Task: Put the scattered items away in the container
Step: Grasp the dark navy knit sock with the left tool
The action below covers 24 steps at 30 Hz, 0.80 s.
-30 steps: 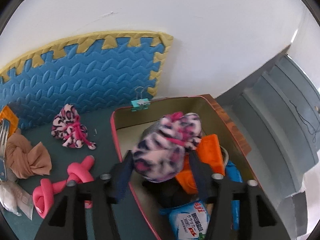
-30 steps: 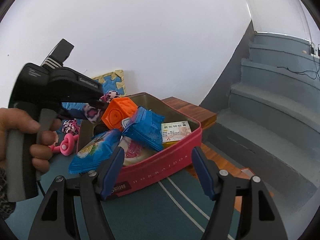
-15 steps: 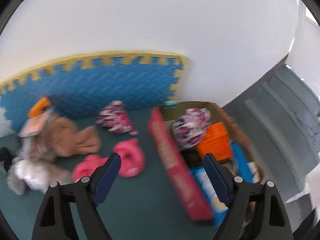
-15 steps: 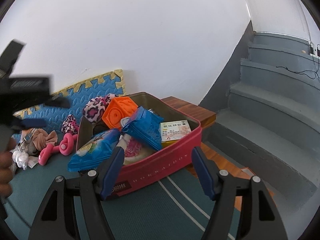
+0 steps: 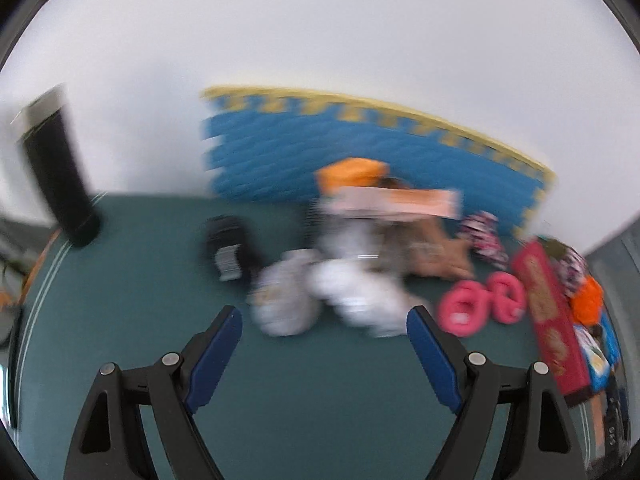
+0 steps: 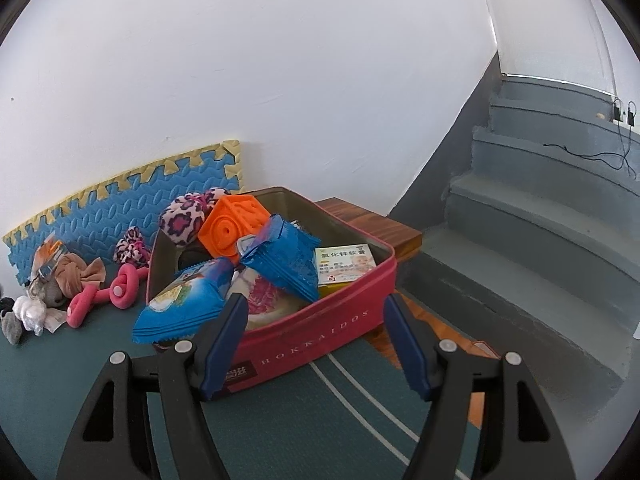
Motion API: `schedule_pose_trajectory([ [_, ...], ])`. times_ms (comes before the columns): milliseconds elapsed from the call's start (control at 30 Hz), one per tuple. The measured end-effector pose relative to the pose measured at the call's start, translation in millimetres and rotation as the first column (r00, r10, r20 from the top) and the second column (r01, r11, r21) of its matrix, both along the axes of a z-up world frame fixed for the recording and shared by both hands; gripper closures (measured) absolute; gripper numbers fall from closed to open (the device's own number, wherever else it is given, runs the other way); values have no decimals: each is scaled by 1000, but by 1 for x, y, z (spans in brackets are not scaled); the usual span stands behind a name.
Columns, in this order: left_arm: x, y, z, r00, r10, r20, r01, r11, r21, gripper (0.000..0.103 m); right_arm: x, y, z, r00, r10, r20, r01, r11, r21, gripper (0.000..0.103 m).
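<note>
The red tin (image 6: 320, 334) holds a pink leopard plush ball (image 6: 182, 222), an orange cube (image 6: 234, 228), blue snack packs (image 6: 280, 264) and a small box (image 6: 346, 264). My right gripper (image 6: 314, 320) is open and empty just in front of the tin. The left wrist view is blurred. My left gripper (image 5: 324, 334) is open and empty above the green mat, facing a pile of white bags (image 5: 340, 292), a brown cloth (image 5: 432, 252), a pink knotted toy (image 5: 480, 300) and a second leopard plush (image 5: 486, 238). The tin (image 5: 550, 320) is at the right edge of that view.
A blue foam mat (image 6: 120, 208) leans on the white wall. Grey stairs (image 6: 540, 220) rise at the right beside a wooden step (image 6: 372, 228). A black cylinder (image 5: 60, 172) and a dark object (image 5: 230, 248) stand on the mat at the left.
My left gripper let the leopard plush ball go into the tin, opened, and swung left toward the pile of scattered items. The right gripper has stayed still.
</note>
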<state>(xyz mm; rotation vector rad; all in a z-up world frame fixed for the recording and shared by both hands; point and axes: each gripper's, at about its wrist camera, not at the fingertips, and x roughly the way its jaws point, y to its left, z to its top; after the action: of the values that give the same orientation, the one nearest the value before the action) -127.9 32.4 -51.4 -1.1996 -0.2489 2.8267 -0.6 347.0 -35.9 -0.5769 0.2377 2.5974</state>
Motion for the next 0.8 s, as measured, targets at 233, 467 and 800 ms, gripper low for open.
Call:
schedule_pose_trajectory([
  [233, -3, -67, -19, 990, 139, 36, -140, 990, 20, 17, -1, -4, 1, 1000, -21, 10, 20, 999, 37, 27],
  [467, -27, -99, -30, 978, 193, 76, -198, 978, 70, 17, -2, -10, 2, 999, -44, 23, 42, 995, 87, 26],
  [800, -78, -97, -42, 983, 156, 99, -166, 981, 104, 17, -4, -15, 2, 997, -68, 35, 62, 988, 145, 26],
])
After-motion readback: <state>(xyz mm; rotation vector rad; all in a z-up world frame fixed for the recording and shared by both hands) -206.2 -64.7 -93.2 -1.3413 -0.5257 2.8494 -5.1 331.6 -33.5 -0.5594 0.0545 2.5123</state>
